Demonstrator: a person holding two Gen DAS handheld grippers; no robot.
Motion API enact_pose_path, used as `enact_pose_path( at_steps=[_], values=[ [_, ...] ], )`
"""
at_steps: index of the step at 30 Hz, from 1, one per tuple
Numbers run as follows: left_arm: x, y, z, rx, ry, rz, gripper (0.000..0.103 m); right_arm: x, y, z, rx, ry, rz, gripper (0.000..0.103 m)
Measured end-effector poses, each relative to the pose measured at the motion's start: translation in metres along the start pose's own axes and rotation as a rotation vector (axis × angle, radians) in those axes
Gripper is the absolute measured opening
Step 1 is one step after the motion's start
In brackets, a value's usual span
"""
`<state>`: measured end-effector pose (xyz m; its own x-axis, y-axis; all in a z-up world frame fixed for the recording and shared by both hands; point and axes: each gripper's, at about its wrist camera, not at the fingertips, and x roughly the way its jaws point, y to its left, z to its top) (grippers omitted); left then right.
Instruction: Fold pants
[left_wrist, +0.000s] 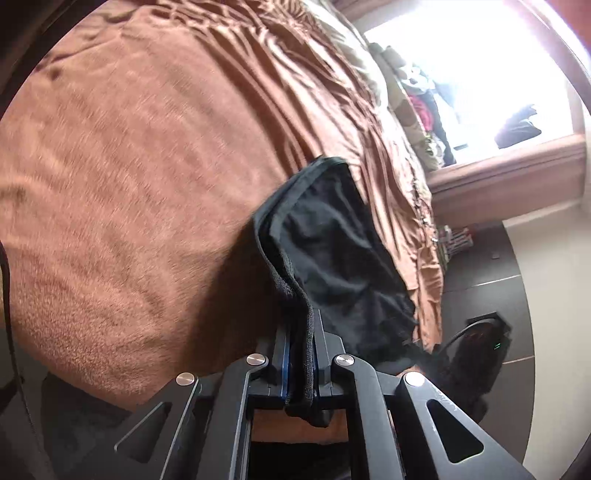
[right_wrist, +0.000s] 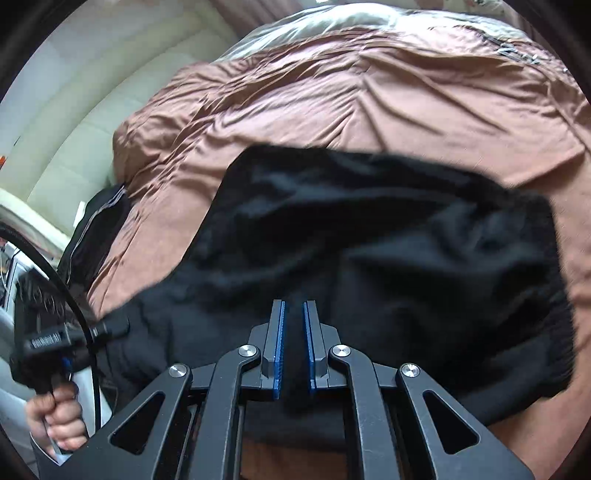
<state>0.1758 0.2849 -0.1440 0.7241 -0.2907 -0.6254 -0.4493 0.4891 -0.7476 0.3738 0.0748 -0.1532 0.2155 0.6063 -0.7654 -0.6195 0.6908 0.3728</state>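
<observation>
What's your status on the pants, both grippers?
Left gripper shut on black pants, edge lifted. Right gripper shut on the same pants. Pants over brown bedspread. Nothing in the way.

A wrinkled brown bedspread (left_wrist: 155, 155) is spread over the bed. A bright window (left_wrist: 476, 74) is seen beyond it, and dark floor tiles (left_wrist: 517, 266) are visible alongside.

Black pants (right_wrist: 388, 251) are seen bunched and partly folded, lifted at one edge over a brown bedspread (right_wrist: 369, 103).
</observation>
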Motion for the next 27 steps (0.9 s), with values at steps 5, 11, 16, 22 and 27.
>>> enact_pose_path(
  at_steps=[5,11,16,22,27],
  values=[
    [-0.004,-0.014,0.004,0.028,-0.008,-0.026,0.008,0.006,0.000,-0.017,0.023,0.021,0.034,0.007],
    [-0.001,-0.033,0.011,0.061,-0.004,-0.061,0.008,0.011,-0.009,-0.035,0.080,0.050,0.071,0.007],
    [0.006,-0.058,0.012,0.115,0.004,-0.092,0.008,0.004,-0.012,-0.046,0.106,0.051,0.119,0.007],
    [0.014,-0.091,0.012,0.182,0.014,-0.122,0.008,-0.021,-0.028,-0.051,0.117,0.010,0.140,0.007],
    [0.024,-0.118,0.009,0.228,0.035,-0.139,0.008,-0.052,-0.049,-0.052,0.147,-0.049,0.164,0.017]
  ],
)
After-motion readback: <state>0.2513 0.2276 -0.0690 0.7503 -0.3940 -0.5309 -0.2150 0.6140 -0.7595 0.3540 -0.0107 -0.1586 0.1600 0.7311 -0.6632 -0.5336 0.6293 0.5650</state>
